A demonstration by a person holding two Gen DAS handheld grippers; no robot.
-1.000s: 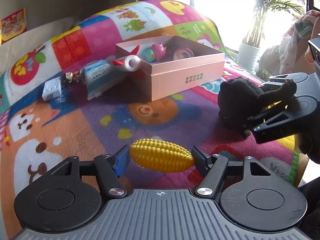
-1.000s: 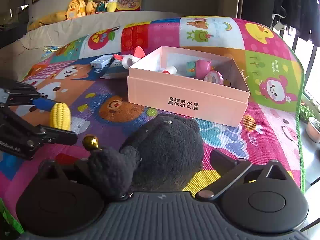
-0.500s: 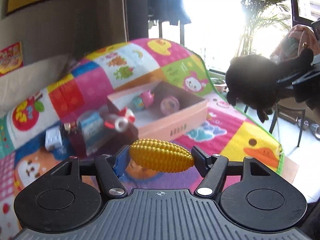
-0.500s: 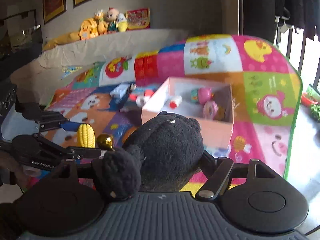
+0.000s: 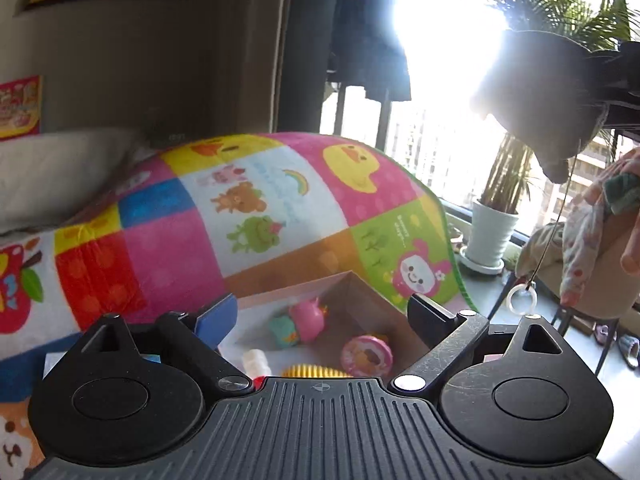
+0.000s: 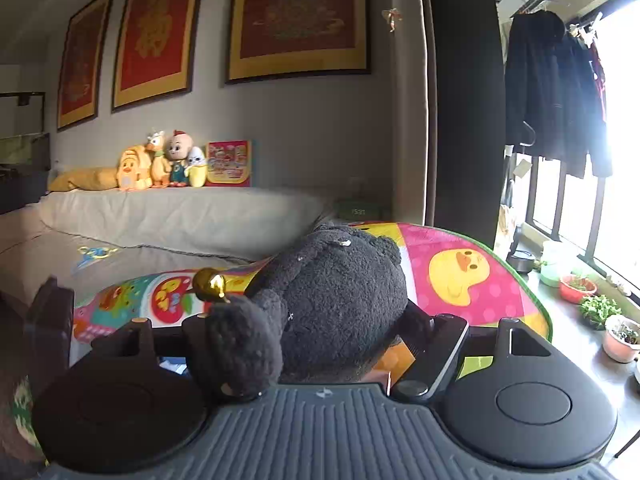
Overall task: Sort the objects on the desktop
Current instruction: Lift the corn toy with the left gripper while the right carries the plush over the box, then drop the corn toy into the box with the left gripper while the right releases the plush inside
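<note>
Writing: none legible on the pink box (image 5: 362, 288).
Left gripper (image 5: 320, 312): over the box, fingers spread, grasping nothing.
Toy corn (image 5: 310, 371): lying inside the box.
Right gripper (image 6: 320, 336): raised level, fingers clenched on the black plush toy (image 6: 336, 300).

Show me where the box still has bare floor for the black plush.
Bare floor: the far right corner of the box, beyond the pink figure and round pink toy. Crowded: the near middle, with corn and white piece.
</note>
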